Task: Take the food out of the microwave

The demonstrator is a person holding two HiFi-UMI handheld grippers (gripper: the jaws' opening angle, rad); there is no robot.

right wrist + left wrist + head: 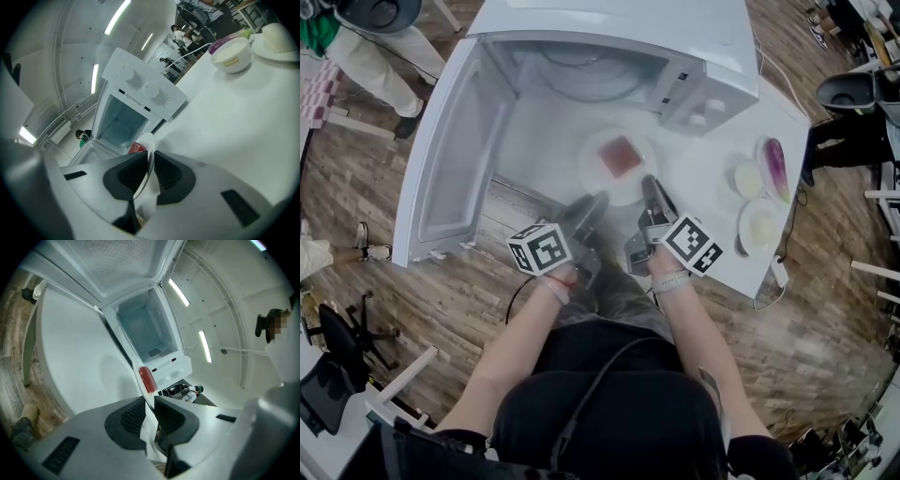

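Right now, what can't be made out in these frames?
- Head view: the near rim of the plate is hidden under the left gripper and right gripper.
- Head view: the red food is too small to identify.
- Gripper views: the plate is nearly edge-on, so only part of the food shows.
- Head view: the microwave cavity ceiling is hidden by its own casing.

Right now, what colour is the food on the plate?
Reddish-pink food, sitting on a white plate; it shows best in the head view.
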